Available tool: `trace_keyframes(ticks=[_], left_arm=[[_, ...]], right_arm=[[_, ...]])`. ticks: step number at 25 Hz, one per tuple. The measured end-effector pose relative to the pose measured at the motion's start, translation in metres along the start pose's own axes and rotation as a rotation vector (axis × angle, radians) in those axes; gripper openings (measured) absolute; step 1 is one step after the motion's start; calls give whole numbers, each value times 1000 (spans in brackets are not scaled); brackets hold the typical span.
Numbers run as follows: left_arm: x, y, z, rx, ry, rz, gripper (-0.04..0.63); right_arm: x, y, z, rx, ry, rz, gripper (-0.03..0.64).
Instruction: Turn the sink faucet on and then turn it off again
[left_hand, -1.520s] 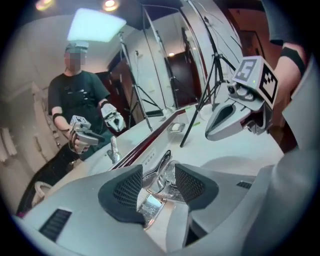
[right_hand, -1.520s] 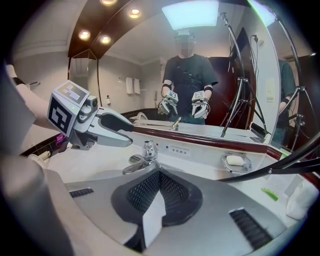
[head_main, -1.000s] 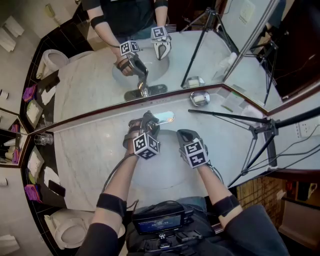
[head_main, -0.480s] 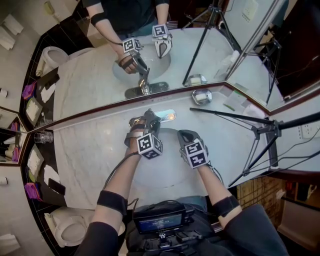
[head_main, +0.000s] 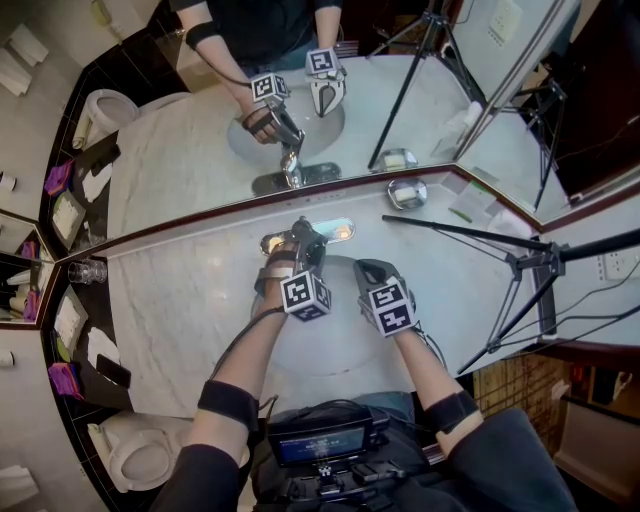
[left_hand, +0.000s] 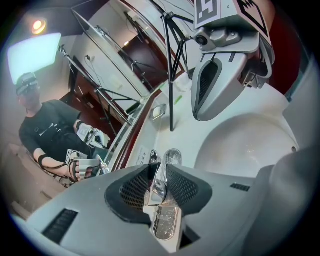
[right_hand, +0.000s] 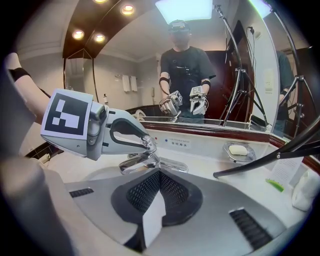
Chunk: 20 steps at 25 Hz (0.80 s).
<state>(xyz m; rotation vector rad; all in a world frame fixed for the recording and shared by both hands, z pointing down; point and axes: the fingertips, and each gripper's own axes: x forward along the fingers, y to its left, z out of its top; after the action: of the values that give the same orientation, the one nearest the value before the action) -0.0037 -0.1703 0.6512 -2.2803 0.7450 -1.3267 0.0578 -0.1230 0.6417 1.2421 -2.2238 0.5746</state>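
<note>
Chrome faucet handle (left_hand: 157, 191) pinched by left gripper (left_hand: 160, 168) jaws, just closed; right gripper (right_hand: 160, 175) jaws pressed together, empty.

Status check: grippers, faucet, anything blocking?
Left gripper just closed on faucet handle. Right gripper shut, empty, over basin. No water seen at spout. Tripod leg to the right, clear of faucet.
</note>
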Motion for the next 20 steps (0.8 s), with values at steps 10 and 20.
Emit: trace_keyframes(ticks=[10, 20], left_arm=[[4, -19, 1, 48, -7, -59, 95], [6, -29, 0, 72, -6, -71, 95]], right_arm=[[1, 1, 1, -3, 5, -1, 20], [-1, -4, 0, -1, 9, -8, 20]])
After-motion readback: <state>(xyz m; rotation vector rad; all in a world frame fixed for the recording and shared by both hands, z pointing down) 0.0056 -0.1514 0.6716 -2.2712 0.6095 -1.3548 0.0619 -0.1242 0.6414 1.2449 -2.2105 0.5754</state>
